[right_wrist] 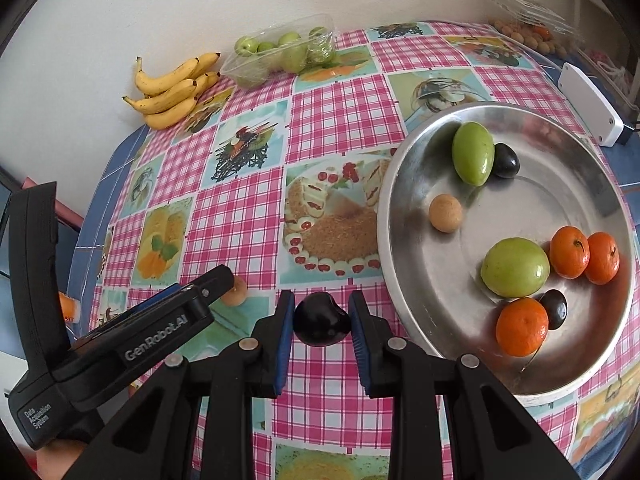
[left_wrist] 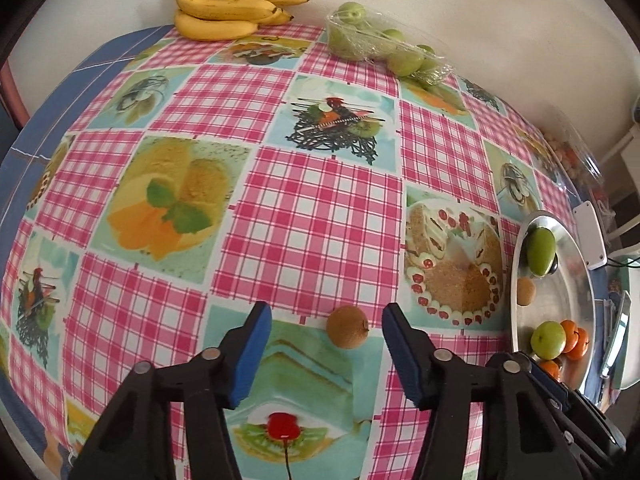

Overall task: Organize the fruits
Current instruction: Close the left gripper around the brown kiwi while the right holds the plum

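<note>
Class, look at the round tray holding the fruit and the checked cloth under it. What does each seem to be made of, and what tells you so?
Round silver tray: probably metal, aluminium or steel, with a brushed, dull-shiny finish that mirrors the fruit faintly. Pink checked tablecloth: probably wipe-clean plastic or oilcloth; printed food pictures and a smooth, slightly glossy surface.

Far clear bag contents too small to identify.

Bright, even daylight; soft shadows under fruit, mild glare on tray; strong fisheye bending, dark vignetted corners.
</note>
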`<state>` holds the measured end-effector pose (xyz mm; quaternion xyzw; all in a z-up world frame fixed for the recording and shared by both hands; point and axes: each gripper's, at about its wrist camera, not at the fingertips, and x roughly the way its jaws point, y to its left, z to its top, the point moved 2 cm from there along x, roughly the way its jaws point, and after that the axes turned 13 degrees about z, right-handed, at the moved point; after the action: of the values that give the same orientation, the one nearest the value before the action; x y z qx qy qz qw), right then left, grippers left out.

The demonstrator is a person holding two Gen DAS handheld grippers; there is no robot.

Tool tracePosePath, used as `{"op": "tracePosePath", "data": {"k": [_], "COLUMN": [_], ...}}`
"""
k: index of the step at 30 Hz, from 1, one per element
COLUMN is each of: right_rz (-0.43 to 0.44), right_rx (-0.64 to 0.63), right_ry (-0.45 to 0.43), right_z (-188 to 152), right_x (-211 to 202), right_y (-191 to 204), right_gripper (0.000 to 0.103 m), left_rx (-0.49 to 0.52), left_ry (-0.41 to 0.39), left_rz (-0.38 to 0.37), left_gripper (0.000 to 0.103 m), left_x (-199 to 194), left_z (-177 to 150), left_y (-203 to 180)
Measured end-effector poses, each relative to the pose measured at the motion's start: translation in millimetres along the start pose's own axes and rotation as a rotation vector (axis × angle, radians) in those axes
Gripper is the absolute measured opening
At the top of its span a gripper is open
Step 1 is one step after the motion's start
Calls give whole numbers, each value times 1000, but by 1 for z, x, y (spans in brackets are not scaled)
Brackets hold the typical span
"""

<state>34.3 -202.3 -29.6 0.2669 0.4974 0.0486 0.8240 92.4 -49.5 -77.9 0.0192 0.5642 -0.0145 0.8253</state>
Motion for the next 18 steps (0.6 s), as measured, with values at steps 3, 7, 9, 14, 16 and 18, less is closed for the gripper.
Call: {"op": "tracePosePath", "data": {"k": [3, 7, 9, 14, 16, 18], "right_rz": [1, 5, 4, 3, 1, 0], "right_rx": [4, 8, 9, 9, 12, 14], "right_ry": [0, 0, 1, 1, 2, 3], "right_z": [0, 0, 0, 0, -1, -1], "right_x": [0, 0, 0, 0, 0, 0], "right_y": [-1, -2, -2, -1, -2, -2], "right_gripper": [28, 28, 28, 28, 28, 28], "left_rx": [3, 10, 13, 26, 32, 39], "left_ry": [10, 10, 11, 12, 11, 9], "left_rz": [5, 19, 15, 13, 8, 2], "left_gripper": [51, 47, 45, 37, 33, 27], "left_x": [5, 7, 8, 9, 8, 7], "left_z": [0, 0, 0, 0, 0, -1], "left_y": [-2, -4, -5, -10, -11, -13]}}
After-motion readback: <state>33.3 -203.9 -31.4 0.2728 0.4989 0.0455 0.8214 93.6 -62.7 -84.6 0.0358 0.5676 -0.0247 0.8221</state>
